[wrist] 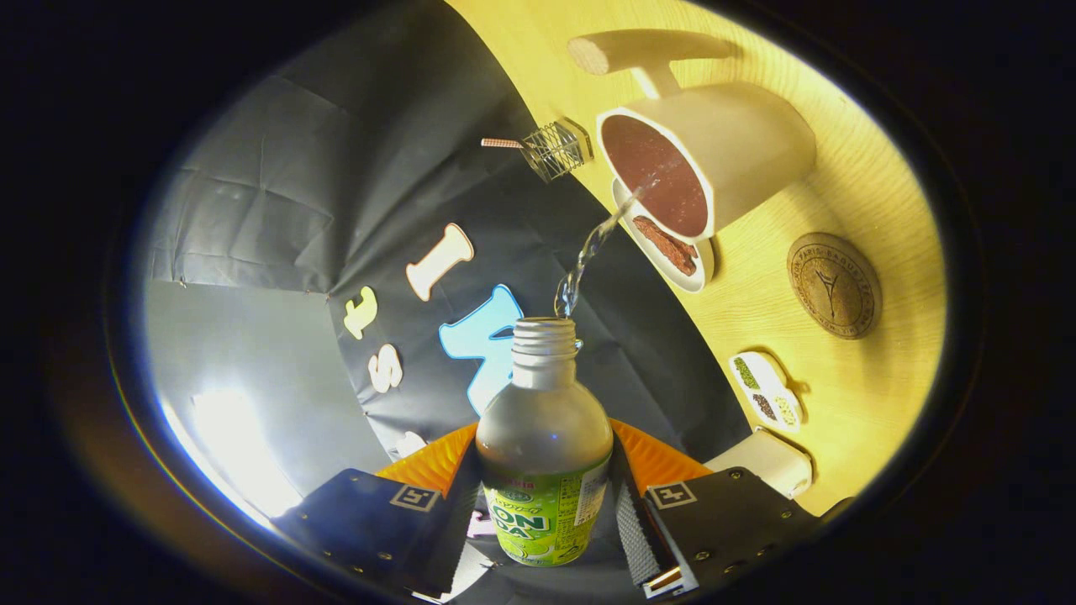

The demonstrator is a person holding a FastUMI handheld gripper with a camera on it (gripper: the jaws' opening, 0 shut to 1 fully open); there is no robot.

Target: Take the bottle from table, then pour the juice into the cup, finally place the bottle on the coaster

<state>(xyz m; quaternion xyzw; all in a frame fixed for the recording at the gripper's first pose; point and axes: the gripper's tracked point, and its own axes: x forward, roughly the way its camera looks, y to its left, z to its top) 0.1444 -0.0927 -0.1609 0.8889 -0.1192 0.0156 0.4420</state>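
Now I'm pouring: gripper [545, 512] clamping the soda bottle [545, 470] between both fingers, stream arcing toward one o'clock into the cup [740, 151] (dark inside). I'm judging a steady tilt keeps it inside the rim; coaster [834, 286] waiting at two o'clock.

Clear glossy plastic bottle [544, 437] with paper-like label, matt smooth cup [714, 155], pale wood-grain table [849, 202], embossed cork-like coaster [833, 285]

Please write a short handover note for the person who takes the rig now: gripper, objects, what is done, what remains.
Gripper: shut on the bottle, tipped toward the cup.
Stream runs from the bottle's open neck into the cup; pouring is under way.
Coaster lies bare on the table, beside the cup.
Left: finish the pour, right the bottle, set it on the coaster.
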